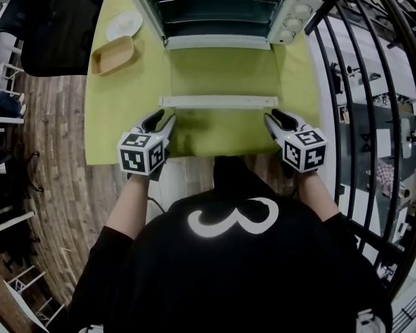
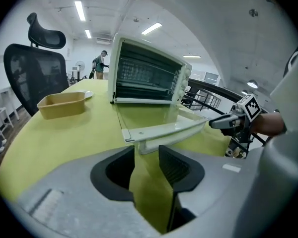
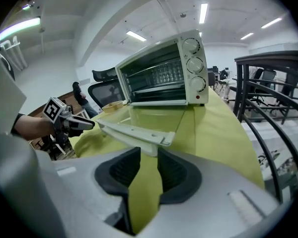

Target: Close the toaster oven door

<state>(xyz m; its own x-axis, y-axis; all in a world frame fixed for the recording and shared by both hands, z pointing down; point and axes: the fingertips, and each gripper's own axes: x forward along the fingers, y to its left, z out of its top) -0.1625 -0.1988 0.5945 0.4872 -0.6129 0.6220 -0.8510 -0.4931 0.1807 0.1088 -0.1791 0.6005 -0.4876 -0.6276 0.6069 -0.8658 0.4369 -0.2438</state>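
Seen from above, a tan tray (image 1: pixel 113 54) and a white plate (image 1: pixel 123 25) sit at the far left of the green tablecloth (image 1: pixel 118 109), clear of my work. My left gripper (image 1: pixel 163 120) hovers just short of the left end of the door handle (image 1: pixel 218 102), jaws wide apart and holding nothing. The toaster oven (image 1: pixel 291 16) stands at the table's far edge, its glass door (image 1: pixel 218 75) folded flat towards me. My right gripper (image 1: pixel 276 118) mirrors the left at the handle's right end, also spread and empty. I judge both are low so they can lift the handle evenly. A black railing (image 1: pixel 374 82) borders the right.
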